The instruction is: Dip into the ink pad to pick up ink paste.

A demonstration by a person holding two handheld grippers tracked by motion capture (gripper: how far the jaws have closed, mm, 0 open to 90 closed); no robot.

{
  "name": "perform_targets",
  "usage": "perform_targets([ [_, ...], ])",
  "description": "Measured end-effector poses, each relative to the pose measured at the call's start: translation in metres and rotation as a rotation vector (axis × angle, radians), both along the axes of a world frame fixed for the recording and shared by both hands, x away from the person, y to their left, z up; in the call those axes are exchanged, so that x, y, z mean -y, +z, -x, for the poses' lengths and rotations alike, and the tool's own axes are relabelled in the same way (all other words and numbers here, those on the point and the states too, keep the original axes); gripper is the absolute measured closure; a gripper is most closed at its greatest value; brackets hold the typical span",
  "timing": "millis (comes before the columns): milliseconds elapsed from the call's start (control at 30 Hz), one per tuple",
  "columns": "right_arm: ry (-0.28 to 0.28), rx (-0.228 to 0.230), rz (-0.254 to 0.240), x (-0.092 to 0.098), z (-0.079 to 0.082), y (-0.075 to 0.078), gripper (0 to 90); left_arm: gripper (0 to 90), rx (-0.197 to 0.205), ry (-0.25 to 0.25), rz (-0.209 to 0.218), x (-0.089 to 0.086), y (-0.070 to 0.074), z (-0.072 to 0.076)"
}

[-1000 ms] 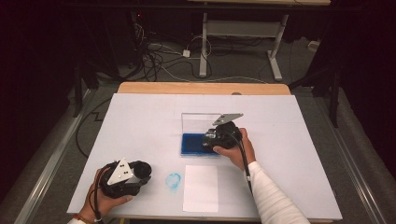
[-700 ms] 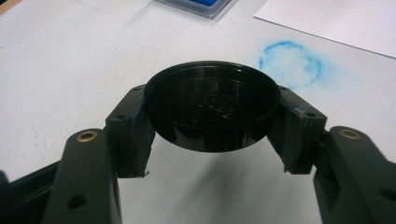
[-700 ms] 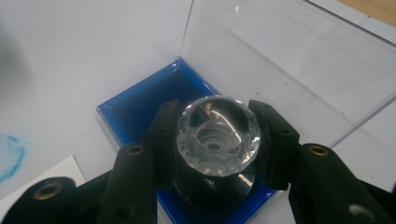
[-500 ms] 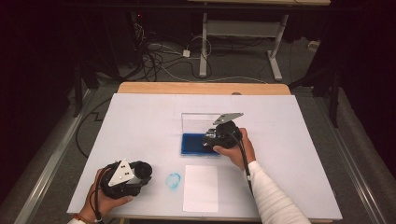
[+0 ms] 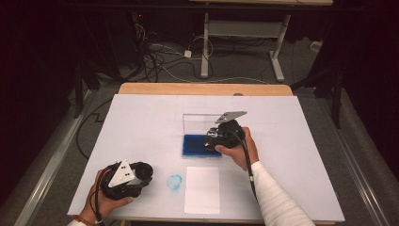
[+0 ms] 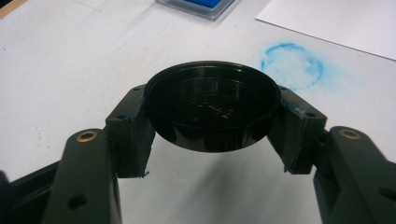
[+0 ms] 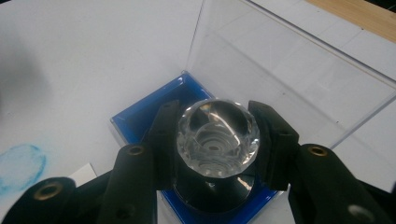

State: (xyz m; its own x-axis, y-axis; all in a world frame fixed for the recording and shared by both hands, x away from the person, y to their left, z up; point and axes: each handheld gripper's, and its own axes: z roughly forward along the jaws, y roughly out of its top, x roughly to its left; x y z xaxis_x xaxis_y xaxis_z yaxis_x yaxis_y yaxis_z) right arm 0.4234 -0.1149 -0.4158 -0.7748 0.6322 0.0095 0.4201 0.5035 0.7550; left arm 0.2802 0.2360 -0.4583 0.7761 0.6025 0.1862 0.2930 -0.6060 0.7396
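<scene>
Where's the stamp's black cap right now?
The black cap sits clamped in the left claw, near the table's front left, beside the blue ink smudge.

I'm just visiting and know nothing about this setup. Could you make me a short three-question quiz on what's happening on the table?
1. True or false: the left gripper holds a black lid.
2. What does the right gripper press onto? A. the white paper B. the blue ink pad C. the bare table
3. What mark sits on the table just left of the paper?

Key
1. True: its jaws clamp the round lid from both sides.
2. B: it holds a stamp with a clear faceted knob down on the ink pad, in front of the pad's raised clear cover.
3. A blue ring-shaped print.
</scene>
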Motion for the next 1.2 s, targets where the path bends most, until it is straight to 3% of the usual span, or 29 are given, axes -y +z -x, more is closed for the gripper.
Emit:
perform_targets([
  [567,0.046,0.05,-0.016,-0.011,0.007,0.032,57.1,36.5,0.001,0.0,0.009,-0.002,0.001,0.0],
  [1200,0.081,0.084,-0.011,-0.025,0.011,0.051,57.1,36.5,0.0,0.0,0.011,-0.002,0.001,0.0],
])
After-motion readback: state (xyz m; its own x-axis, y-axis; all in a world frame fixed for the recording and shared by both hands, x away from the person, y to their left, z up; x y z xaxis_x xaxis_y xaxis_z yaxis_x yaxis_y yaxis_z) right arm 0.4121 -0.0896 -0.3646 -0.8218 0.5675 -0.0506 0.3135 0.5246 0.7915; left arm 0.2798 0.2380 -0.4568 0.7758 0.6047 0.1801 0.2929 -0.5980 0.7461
